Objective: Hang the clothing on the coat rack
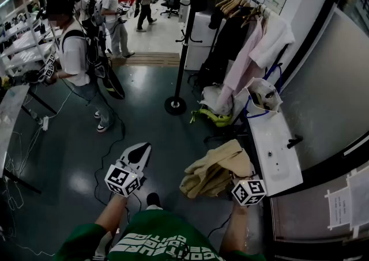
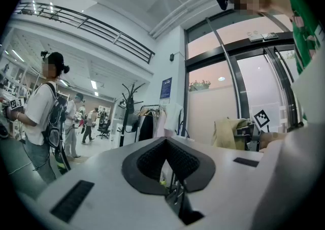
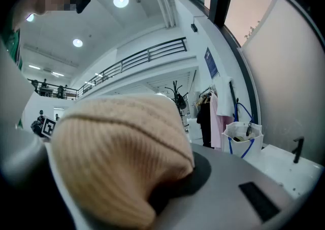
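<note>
In the head view my right gripper (image 1: 237,174) is shut on a tan knit garment (image 1: 213,173), bunched and draped low at centre right. The same garment (image 3: 117,148) fills the right gripper view and covers the jaws. To its left my left gripper (image 1: 140,151) points forward, its jaws closed together with nothing between them (image 2: 165,142). Several steps ahead stands the black coat rack (image 1: 183,41), a pole on a round base. It is also small in the distance in the left gripper view (image 2: 128,107) and the right gripper view (image 3: 177,97).
A clothes rail (image 1: 253,29) with hung garments stands right of the rack. Below it are a white bag with blue handles (image 1: 262,95) and a yellow-green bundle (image 1: 210,117). A white bench (image 1: 277,144) runs along the right wall. A person (image 1: 75,58) stands at left; cables (image 1: 109,139) cross the floor.
</note>
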Demonstrator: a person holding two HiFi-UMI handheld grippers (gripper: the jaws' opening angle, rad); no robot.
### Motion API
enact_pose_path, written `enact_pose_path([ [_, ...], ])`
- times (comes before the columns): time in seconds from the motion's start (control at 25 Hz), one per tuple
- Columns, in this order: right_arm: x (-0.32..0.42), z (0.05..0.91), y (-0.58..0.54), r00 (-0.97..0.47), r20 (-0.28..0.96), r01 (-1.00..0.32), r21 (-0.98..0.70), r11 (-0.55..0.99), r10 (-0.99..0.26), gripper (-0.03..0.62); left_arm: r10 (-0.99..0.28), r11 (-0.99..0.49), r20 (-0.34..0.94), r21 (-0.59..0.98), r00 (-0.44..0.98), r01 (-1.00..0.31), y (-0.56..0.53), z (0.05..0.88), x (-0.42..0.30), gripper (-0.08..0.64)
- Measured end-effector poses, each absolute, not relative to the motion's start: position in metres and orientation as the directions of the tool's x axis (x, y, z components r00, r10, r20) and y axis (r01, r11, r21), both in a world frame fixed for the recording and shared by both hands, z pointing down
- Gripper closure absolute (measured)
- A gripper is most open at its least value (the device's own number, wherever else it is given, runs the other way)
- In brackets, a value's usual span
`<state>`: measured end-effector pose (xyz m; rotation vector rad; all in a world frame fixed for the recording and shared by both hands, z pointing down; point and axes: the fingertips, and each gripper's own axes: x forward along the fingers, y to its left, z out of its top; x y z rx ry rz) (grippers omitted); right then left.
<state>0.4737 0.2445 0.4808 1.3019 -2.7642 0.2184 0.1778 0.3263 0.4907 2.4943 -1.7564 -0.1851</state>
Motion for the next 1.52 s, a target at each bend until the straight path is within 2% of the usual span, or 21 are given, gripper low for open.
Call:
enact_pose_path([
  [0.52, 0.433, 0.462, 0.208, -0.643, 0.129, -0.765, -0.063, 0.641, -0.755, 0.525, -0.947, -0.322, -0.059, 0.152, 0.316, -0.935, 0.317, 0.486, 0.139, 0.555],
  [1.52, 0.354, 0.449, 0.117, -0.584, 0.115, -0.812, -0.088, 0.577, -0.804, 0.525, -0.923, -0.378, -0.138, 0.153, 0.359, -0.913, 0.226, 0.474, 0.052, 0.555],
])
